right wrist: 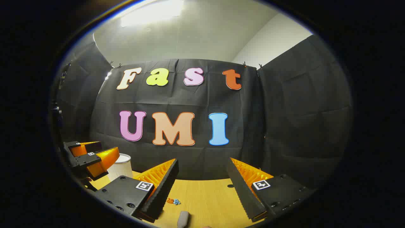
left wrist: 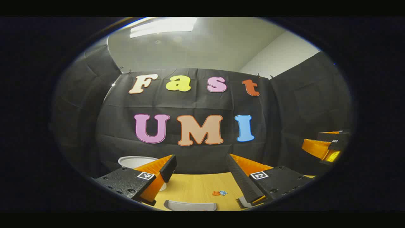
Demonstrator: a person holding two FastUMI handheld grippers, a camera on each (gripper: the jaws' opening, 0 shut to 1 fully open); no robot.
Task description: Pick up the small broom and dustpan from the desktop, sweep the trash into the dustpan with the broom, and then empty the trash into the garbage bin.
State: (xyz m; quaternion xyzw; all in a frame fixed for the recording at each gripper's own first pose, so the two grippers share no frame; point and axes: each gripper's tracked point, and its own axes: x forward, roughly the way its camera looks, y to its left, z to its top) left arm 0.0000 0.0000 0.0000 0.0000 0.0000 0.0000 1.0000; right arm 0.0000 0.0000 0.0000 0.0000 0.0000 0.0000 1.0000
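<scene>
Orange-fingered left gripper [left wrist: 200,172] and right gripper [right wrist: 202,180] are hovering wide apart, gripping nothing; trash [left wrist: 219,193] is lying at six o'clock.

Both views ride low over the desktop [left wrist: 196,186] – facing the booth wall.

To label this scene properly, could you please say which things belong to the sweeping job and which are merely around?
Job:
small orange and blue trash scraps
round white garbage bin
pale grey curved piece, probably the dustpan
grey rounded handle, perhaps the broom's

Merely around:
black cloth wall
bright ceiling light panel
</scene>
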